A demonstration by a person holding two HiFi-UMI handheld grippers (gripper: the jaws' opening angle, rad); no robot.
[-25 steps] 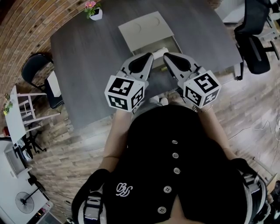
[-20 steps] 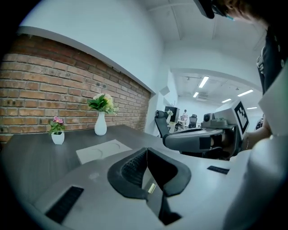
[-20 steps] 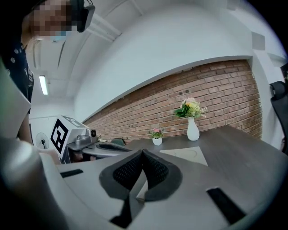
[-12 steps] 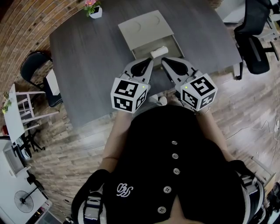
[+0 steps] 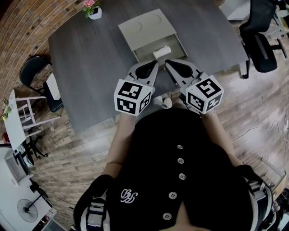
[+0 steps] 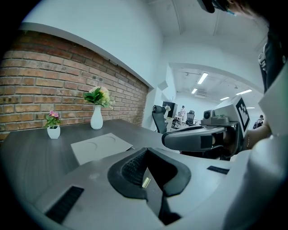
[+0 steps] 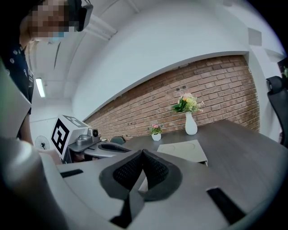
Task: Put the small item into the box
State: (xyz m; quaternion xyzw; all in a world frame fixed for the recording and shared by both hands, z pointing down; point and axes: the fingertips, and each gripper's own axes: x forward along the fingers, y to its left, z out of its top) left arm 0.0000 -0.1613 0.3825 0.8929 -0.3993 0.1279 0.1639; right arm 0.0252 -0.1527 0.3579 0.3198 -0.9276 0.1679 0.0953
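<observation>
Seemingly the placing step is over: the small item (image 5: pixel 162 52), a pale roll, lies in the open compartment of the box (image 5: pixel 143 28), just ahead of the tips of both tools and touching neither.

The left hand-held gripper (image 5: pixel 153 67) has its jaws together with nothing between them, as its own view shows. The right hand-held gripper (image 5: pixel 169 66) is likewise closed and empty. The two sit side by side, near each other, over the near edge of the worktop (image 5: pixel 90 63). Their tips point toward the box and stop just short of its open end.

Beyond the roll, farther from both tools, runs the flat grey top of the box with two faint round marks. A small flowerpot (image 5: pixel 95 12) stands well apart, far off to the left tool's side.

I judge the task nearly or wholly done. If the open part is a sliding tray, the next move would call for a closed tip set squarely against its near wall and a straight push away from the body, gentle enough that the roll does not tumble out. I cannot tell from these views whether it slides.
</observation>
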